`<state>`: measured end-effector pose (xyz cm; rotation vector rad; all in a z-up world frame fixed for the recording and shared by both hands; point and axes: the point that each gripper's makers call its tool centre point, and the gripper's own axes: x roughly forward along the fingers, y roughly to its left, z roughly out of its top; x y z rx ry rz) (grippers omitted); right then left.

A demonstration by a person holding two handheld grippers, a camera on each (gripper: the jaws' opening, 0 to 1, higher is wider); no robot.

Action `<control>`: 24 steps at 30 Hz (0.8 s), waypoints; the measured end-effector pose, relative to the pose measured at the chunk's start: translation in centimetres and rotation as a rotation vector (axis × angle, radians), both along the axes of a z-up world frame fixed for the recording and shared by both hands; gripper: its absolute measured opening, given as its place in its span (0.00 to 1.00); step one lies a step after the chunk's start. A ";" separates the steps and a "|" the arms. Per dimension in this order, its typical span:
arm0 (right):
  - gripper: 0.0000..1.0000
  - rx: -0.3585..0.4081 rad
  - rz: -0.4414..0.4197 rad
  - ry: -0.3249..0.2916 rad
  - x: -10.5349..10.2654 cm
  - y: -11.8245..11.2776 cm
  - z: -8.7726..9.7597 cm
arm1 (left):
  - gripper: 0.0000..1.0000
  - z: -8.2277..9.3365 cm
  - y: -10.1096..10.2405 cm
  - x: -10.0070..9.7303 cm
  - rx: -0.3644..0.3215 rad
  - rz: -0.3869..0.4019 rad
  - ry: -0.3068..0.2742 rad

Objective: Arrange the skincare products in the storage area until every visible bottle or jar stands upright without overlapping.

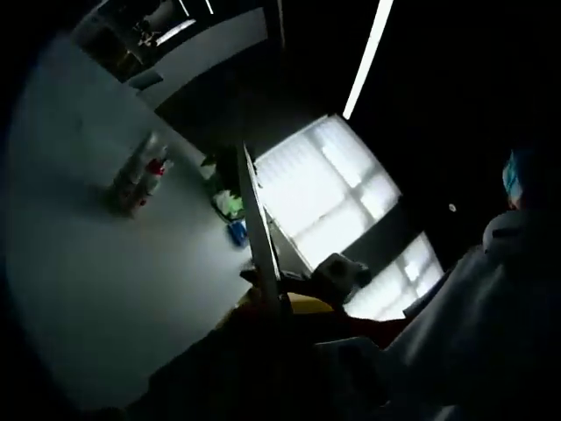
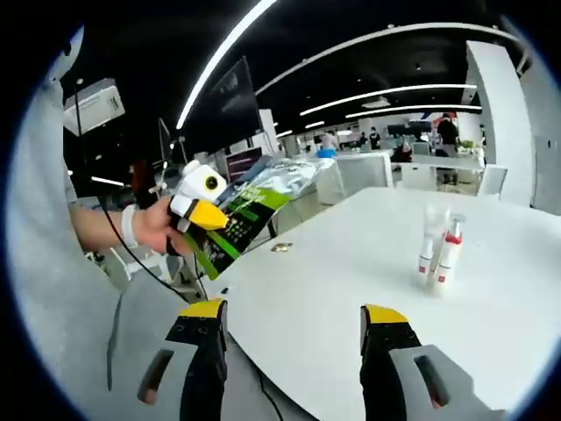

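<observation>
A small cluster of skincare bottles (image 2: 438, 250) with red caps and labels stands upright on the white table (image 2: 333, 289), well ahead and to the right of my right gripper (image 2: 294, 311), which is open and holds nothing. At the left a hand holds my left gripper (image 2: 200, 209) above the table's edge, shut on a flat green and clear packet (image 2: 254, 206). The left gripper view is dark and rolled. In it the same bottles (image 1: 140, 175) stand on the table (image 1: 88, 263), and the packet (image 1: 259, 228) shows edge-on as a thin strip.
A small metallic object (image 2: 281, 248) lies near the table's far edge. Green and blue items (image 1: 232, 215) sit beyond the table's edge in the left gripper view. A person in a blue cap (image 1: 517, 171) is close at the right. More tables and people stand in the background.
</observation>
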<state>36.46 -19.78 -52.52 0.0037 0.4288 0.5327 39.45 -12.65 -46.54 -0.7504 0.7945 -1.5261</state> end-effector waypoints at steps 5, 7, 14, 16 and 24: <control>0.60 -0.078 0.014 -0.009 0.2 0.1 -1.3 | 0.00 0.5 0.3 1.4 -0.001 0.030 0.022; 0.58 -0.170 0.030 -0.044 0.2 -0.1 -2.0 | 0.00 0.3 0.5 1.9 0.021 0.035 0.017; 0.56 -0.406 0.185 -0.071 -1.0 2.4 -4.2 | 0.00 -0.1 0.4 3.4 0.061 0.054 0.022; 0.54 -0.424 0.211 -0.074 -1.3 2.7 -4.5 | 0.00 -0.1 0.2 4.0 0.069 0.057 0.027; 0.55 -0.416 0.163 -0.047 -0.9 1.5 -4.8 | 0.00 1.2 -0.5 7.2 0.029 0.097 0.083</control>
